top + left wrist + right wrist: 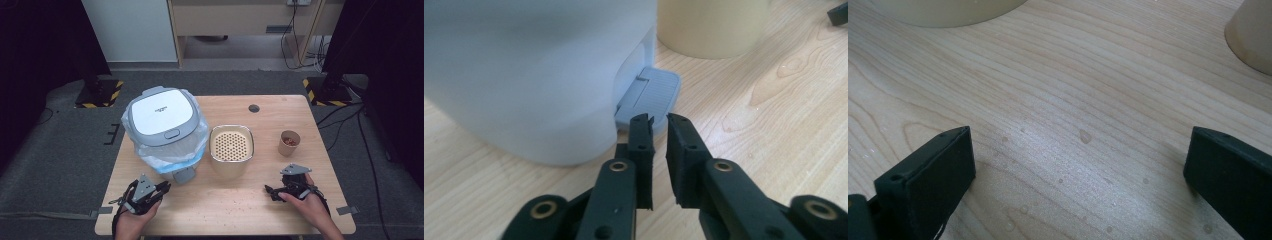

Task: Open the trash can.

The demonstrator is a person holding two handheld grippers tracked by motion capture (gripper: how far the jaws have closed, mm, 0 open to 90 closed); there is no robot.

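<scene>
high view first: the left gripper [161, 188] sits low on the table [280, 107] just in front of the white pedal bin [162, 127], whose lid is down and whose grey pedal [183, 175] pokes out at its foot, while the right gripper [270, 191] rests well apart near the table's front right, with the beige strainer bowl [231, 145] and a small paper cup [289, 143] beyond it. left gripper view shows its jaws nearly together, a thin slit between them and nothing held, tips just short of the pedal [649, 95]. right gripper view has its jaws spread wide over bare wood, empty.
</scene>
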